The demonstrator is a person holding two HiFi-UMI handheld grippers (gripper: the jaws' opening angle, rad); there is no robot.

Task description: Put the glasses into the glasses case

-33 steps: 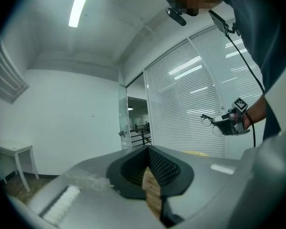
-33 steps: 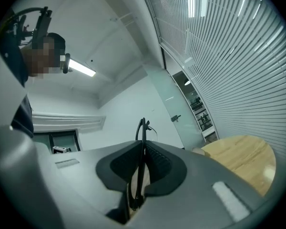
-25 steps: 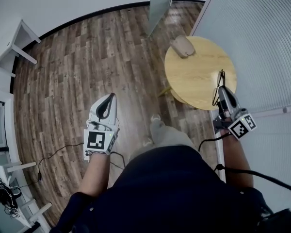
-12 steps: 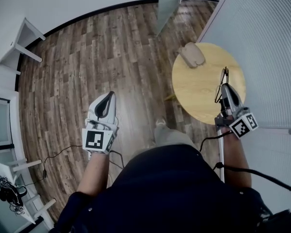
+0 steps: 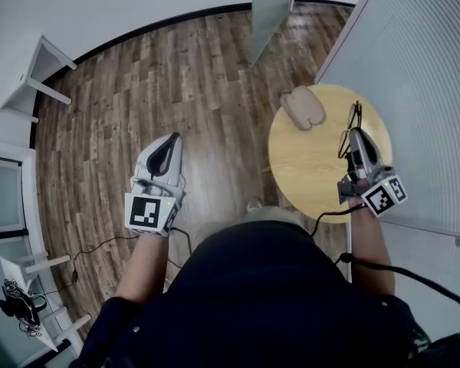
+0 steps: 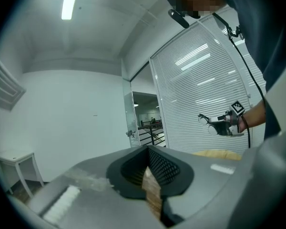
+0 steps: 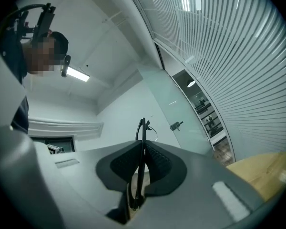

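In the head view, a tan glasses case [image 5: 303, 107] lies shut on the far left part of the round wooden table [image 5: 314, 171]. My right gripper [image 5: 356, 134] hangs over the table's right side, shut on black glasses [image 5: 346, 138]. In the right gripper view, the glasses [image 7: 142, 149] stand on edge, pinched between the jaws, with one temple sticking up past the tips. My left gripper [image 5: 173, 138] is over the wood floor, well left of the table, shut with nothing in it. The left gripper view shows the right gripper with the glasses [image 6: 210, 123] far off.
A ribbed white blind wall [image 5: 422, 75] runs close along the table's right. A glass panel [image 5: 268, 2] stands beyond the table. White furniture legs [image 5: 38, 75] stand at far left, and a cable [image 5: 92, 248] trails on the floor by my feet.
The whole view has shifted: the table and case now sit closer and lower in the head view. Both grippers travelled along with it. The right one still holds the glasses.
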